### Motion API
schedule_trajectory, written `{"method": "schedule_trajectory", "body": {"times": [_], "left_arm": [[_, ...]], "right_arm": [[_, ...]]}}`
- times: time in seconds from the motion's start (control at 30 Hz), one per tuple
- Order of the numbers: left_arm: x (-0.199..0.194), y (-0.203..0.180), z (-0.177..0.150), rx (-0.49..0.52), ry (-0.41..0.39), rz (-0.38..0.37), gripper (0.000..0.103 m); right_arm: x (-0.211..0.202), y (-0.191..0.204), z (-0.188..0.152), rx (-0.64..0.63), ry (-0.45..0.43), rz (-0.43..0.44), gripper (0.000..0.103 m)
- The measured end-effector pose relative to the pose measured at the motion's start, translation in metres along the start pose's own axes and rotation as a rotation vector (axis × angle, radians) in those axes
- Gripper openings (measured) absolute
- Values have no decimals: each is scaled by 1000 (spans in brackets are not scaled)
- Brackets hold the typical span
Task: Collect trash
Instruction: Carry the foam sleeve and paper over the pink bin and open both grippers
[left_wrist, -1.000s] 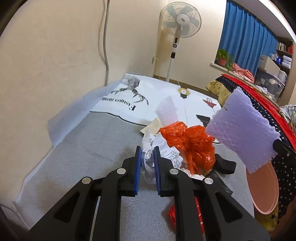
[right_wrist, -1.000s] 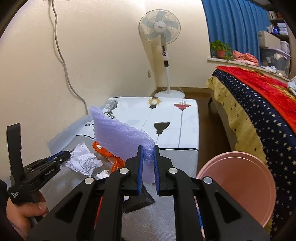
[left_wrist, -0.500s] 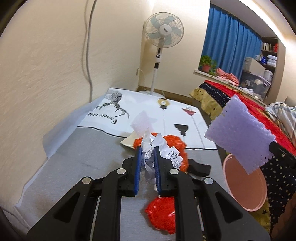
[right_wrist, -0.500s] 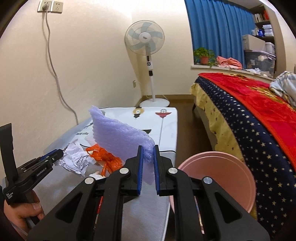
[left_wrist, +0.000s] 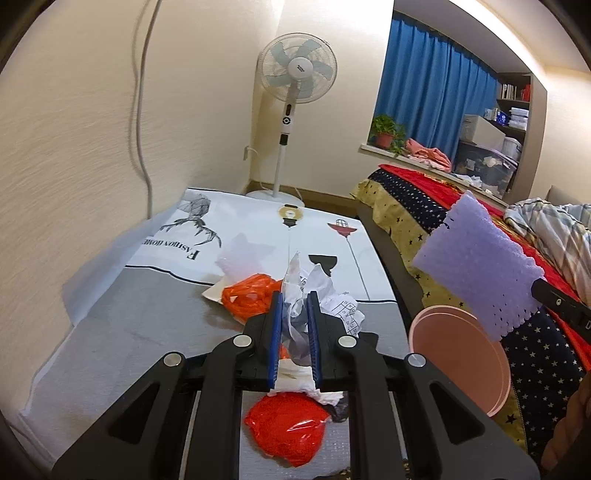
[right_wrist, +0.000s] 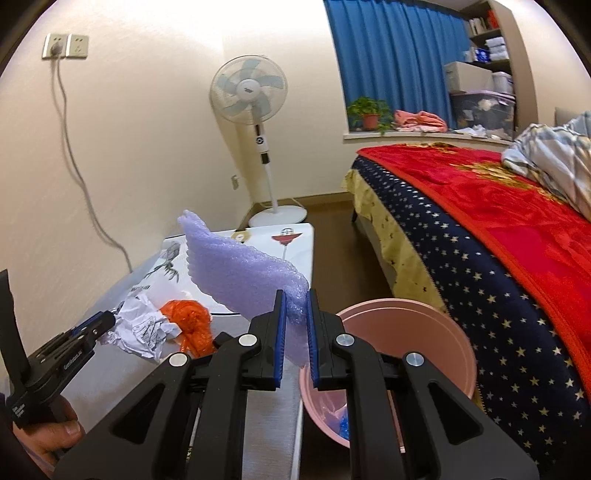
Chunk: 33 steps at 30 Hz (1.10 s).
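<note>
Above the near end of the grey mat (left_wrist: 122, 332), my left gripper (left_wrist: 294, 295) is clamped on a crumpled white paper (left_wrist: 325, 295), its blue pads (left_wrist: 276, 332) pressed against the wad, which is lifted off the surface. Below it lie a red plastic bag (left_wrist: 288, 424) close to me and an orange plastic bag (left_wrist: 247, 299) a little farther off, with a pale foam scrap (left_wrist: 243, 254) just beyond that. To the right, my right gripper (right_wrist: 294, 295) is closed on the lower corner of a purple foam sheet (right_wrist: 240, 273), which stands up and leans left over the mat. The pink bin (right_wrist: 406, 347) sits just beside the mat's right edge, between it and the bed (right_wrist: 498, 229), and the sheet hangs near its left rim. Something blue (right_wrist: 343, 421) lies at the bin's bottom. A standing fan (left_wrist: 295, 74) is in the far corner.
</note>
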<state>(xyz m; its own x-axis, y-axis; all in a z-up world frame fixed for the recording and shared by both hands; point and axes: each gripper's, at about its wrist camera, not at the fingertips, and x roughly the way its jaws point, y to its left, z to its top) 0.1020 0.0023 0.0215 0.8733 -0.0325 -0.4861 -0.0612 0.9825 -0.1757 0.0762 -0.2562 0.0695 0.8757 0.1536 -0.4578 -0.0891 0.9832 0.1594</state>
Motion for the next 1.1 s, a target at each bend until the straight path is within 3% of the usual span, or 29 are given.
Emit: {"method": "schedule_trajectory", "body": {"times": [1.1], "left_arm": [[27,-72,-6,95,14,-124,13]], "right_arm": [[6,-40,1,87,0,-211,11]]}}
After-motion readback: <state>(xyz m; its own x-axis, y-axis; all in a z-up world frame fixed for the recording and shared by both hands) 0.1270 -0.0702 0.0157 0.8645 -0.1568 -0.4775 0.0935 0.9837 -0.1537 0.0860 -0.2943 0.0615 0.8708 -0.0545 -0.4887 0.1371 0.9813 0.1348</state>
